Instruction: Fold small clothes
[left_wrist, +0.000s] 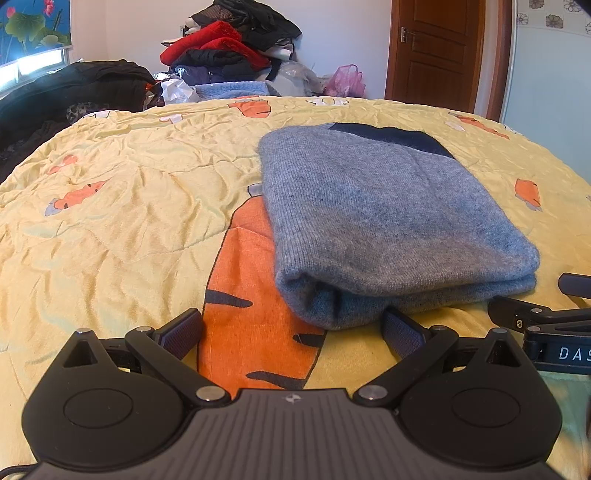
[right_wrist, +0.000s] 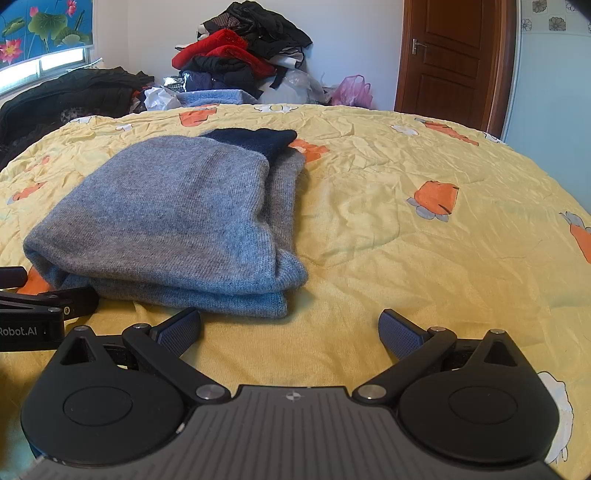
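Note:
A grey knit garment (left_wrist: 384, 218) with a dark navy band at its far end lies folded in layers on the yellow carrot-print bedspread (left_wrist: 122, 206). In the right wrist view the garment (right_wrist: 173, 218) sits left of centre. My left gripper (left_wrist: 291, 330) is open and empty, just short of the garment's near left corner. My right gripper (right_wrist: 290, 330) is open and empty, just short of the garment's near right corner. Each gripper shows at the edge of the other's view.
A pile of red, black and blue clothes (left_wrist: 236, 44) stands beyond the far edge of the bed. Dark clothing (left_wrist: 62, 96) lies at the far left. A pink bag (left_wrist: 347, 79) and a brown door (left_wrist: 439, 51) are at the back right.

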